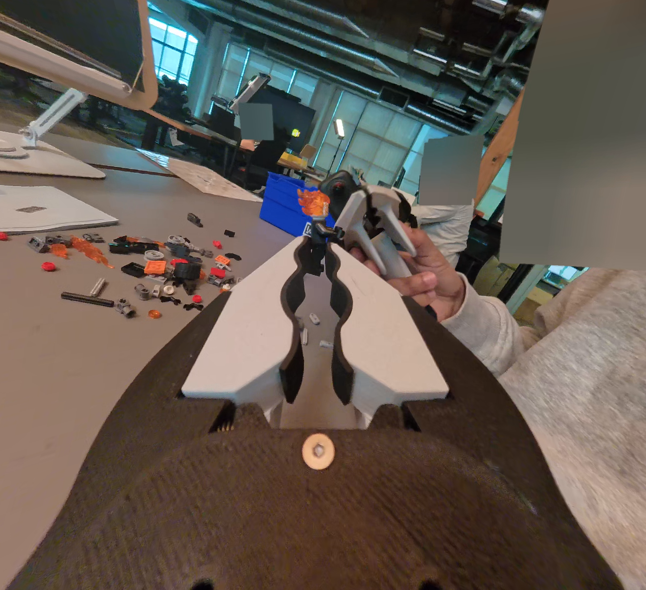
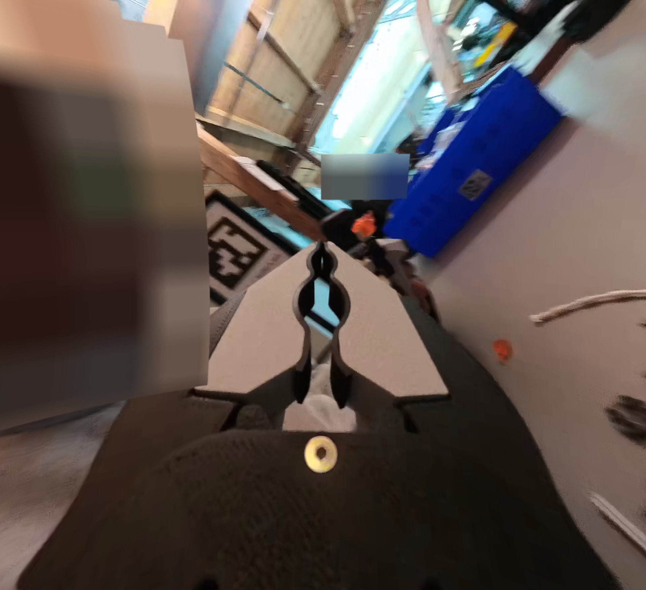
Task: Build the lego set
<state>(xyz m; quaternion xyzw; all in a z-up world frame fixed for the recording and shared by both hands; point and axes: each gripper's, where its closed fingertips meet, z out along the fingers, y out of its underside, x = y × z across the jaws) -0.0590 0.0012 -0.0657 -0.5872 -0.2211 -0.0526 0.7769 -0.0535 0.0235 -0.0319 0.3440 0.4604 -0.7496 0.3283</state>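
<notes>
My left gripper is shut on the legs of a dark minifigure with an orange flame head and holds it upright above the table. My right gripper, held by a hand, points at the figure's arm from the right, its tips right beside it. In the blurred right wrist view my right gripper has its jaws closed with nothing visible between them. The minifigure shows just beyond and right of its tips.
Several loose black, grey, red and orange Lego parts lie on the brown table at the left, with a black axle. A booklet, a monitor stand and a blue bin stand farther back. Spacing between my two grippers at the tips: around 5 centimeters. The black axle is about equally far from each gripper, around 20 centimeters.
</notes>
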